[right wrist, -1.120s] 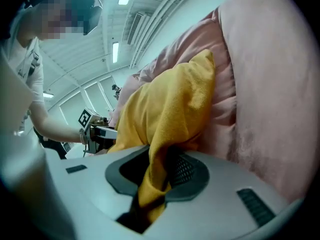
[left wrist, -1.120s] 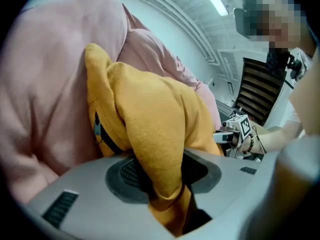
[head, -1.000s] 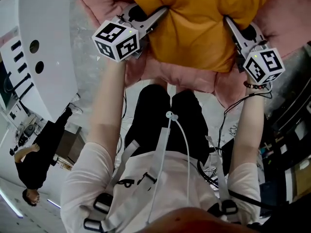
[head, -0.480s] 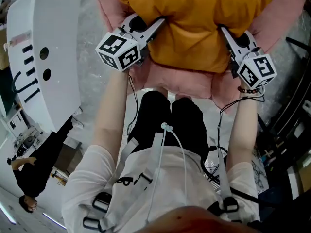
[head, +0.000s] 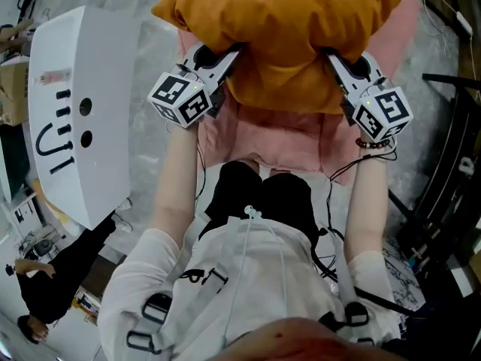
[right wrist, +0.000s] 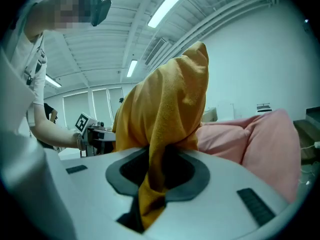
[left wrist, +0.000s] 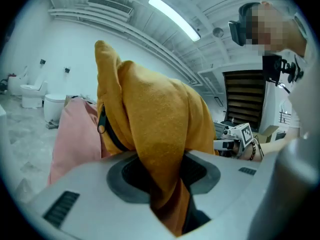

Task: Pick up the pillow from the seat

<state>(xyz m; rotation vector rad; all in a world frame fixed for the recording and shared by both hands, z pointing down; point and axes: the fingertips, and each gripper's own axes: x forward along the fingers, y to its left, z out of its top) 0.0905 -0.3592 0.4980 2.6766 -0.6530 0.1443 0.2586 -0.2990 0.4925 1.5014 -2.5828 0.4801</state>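
Left gripper (head: 231,51) and right gripper (head: 331,56) clamped on pillow (head: 278,21) above pink seat (head: 278,135); floor (head: 156,126) perhaps concrete.

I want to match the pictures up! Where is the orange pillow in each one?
Head view: pillow at top centre, between the left gripper and the right gripper.
Left gripper view: pillow in the middle, pinched in the jaws.
Right gripper view: pillow in the middle, pinched in the jaws.
Shared landmark: the pink seat, below the pillow in the head view, at left in the left gripper view, at right in the right gripper view.
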